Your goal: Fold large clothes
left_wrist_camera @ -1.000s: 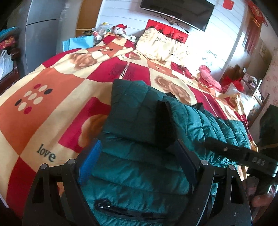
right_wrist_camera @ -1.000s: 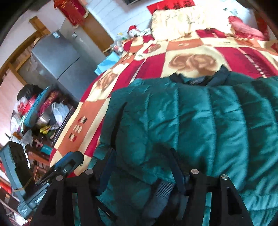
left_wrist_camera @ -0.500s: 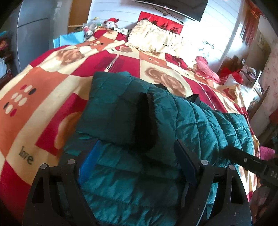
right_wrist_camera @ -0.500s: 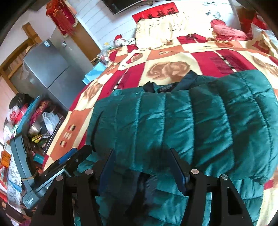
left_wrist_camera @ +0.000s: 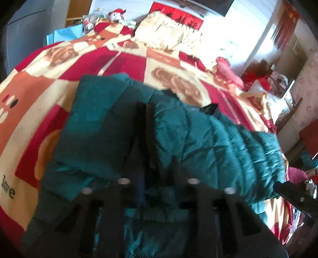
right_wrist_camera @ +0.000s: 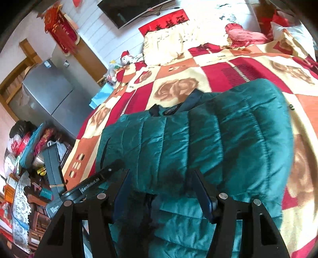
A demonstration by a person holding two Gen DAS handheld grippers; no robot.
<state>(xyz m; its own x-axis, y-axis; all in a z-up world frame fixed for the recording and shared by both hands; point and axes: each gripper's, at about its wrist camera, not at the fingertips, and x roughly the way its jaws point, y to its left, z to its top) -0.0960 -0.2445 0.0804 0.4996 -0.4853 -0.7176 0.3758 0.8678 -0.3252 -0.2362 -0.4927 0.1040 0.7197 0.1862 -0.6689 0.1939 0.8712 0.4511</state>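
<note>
A teal quilted puffer jacket (left_wrist_camera: 208, 139) lies folded over itself on a bed with a red, orange and cream blanket (left_wrist_camera: 39, 111). My left gripper (left_wrist_camera: 155, 166) is low over the jacket's near left part. Its jaws are closing and stand close together, with a pinch of teal fabric between them. My right gripper (right_wrist_camera: 161, 178) holds a thick puffy fold of the jacket (right_wrist_camera: 218, 139) between its half-spread blue pads (right_wrist_camera: 202, 194). The dark collar (right_wrist_camera: 178, 107) points toward the pillows. The left gripper (right_wrist_camera: 95, 182) also shows at the right wrist view's lower left.
A cream fringed pillow (right_wrist_camera: 171, 43) and a red cushion (right_wrist_camera: 244, 33) lie at the head of the bed. A grey fridge (right_wrist_camera: 49, 95) and a cluttered stand (right_wrist_camera: 29, 158) are beside the bed's left edge. A television (right_wrist_camera: 127, 10) hangs on the wall.
My left jaws went from wide open to nearly together on jacket fabric. Both hands have drawn back toward the near edge, and more of the bed now shows in the right wrist view.
</note>
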